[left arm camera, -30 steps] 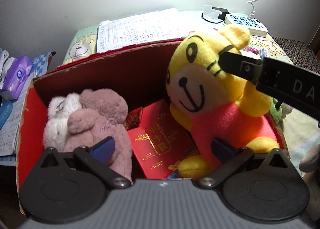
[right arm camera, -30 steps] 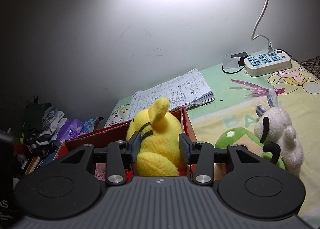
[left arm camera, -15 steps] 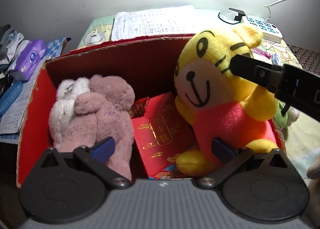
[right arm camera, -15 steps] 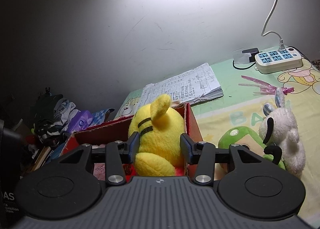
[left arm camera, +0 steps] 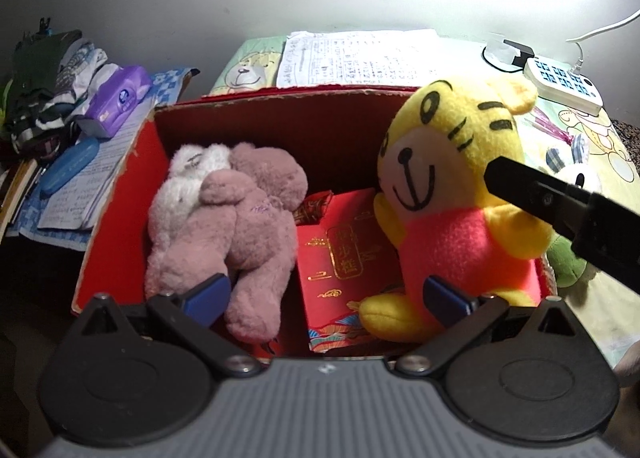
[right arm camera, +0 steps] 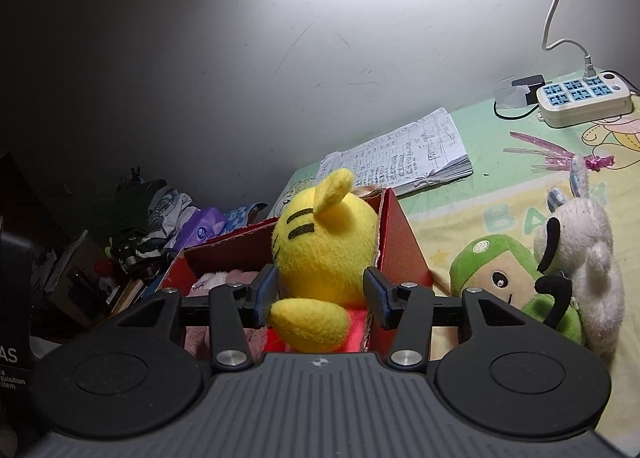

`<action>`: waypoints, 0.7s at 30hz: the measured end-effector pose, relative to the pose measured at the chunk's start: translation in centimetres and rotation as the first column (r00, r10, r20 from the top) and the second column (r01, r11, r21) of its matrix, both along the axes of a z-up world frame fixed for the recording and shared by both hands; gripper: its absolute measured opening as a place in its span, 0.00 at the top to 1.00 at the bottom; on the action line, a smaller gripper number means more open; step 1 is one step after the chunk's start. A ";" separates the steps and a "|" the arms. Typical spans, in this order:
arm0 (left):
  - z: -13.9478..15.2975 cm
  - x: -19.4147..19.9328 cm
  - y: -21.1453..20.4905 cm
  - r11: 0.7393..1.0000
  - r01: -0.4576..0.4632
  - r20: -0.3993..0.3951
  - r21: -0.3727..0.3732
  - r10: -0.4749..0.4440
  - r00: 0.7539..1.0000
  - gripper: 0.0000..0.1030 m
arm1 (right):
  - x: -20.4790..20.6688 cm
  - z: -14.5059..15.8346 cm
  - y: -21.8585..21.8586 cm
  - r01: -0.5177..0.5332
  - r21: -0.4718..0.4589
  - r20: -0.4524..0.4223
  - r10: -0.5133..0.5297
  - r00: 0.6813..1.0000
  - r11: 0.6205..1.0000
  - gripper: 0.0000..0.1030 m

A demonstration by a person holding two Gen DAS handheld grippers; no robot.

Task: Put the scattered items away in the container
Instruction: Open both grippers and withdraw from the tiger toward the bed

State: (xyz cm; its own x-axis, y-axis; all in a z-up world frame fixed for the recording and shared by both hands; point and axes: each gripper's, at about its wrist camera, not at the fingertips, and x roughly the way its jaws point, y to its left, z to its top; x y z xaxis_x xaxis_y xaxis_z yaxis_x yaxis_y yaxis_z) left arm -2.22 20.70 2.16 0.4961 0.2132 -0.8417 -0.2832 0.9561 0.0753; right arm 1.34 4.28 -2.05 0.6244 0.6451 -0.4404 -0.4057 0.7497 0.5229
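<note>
Right gripper point(right arm camera: 322, 294) jaws sit wide around the tiger plush point(right arm camera: 324, 246) at frame center, so I'd back straight out without snagging the red box point(right arm camera: 400, 242); left gripper point(left arm camera: 326, 294) gapes empty.

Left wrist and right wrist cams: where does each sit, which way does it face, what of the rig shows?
Left wrist: above the near edge of the red box, looking down into it at the pink bear and yellow tiger plush; shows the left gripper, open, and the right gripper's finger.
Right wrist: low at the box's right end, facing the wall; shows the right gripper open around the tiger's back.
Shared: box, tiger, notebook, power strip.
</note>
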 end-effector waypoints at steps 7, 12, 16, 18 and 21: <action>1.8 -0.8 -1.4 0.998 -0.045 0.031 0.045 0.044 0.999 0.00 | -0.4 0.8 -2.1 -0.047 0.047 0.027 0.046 0.999 0.998 0.50; 3.5 -1.3 -3.4 0.999 -0.009 0.093 0.053 0.004 0.996 0.00 | -0.7 1.2 -5.3 -0.038 0.059 0.047 0.035 0.998 0.998 0.50; 4.5 -1.2 -5.6 0.998 0.068 0.154 0.010 -0.069 0.986 0.01 | -0.6 0.6 -8.8 0.025 0.069 0.020 -0.026 0.999 0.997 0.50; 5.0 -1.2 -7.1 0.991 0.132 0.195 -0.010 -0.127 0.973 0.01 | -0.5 0.2 -10.6 0.065 0.072 0.002 -0.065 0.998 0.995 0.50; 5.2 -1.0 -9.8 0.971 0.237 0.238 -0.046 -0.219 0.946 0.01 | -0.2 -0.9 -13.2 0.126 0.068 -0.036 -0.124 0.992 0.990 0.50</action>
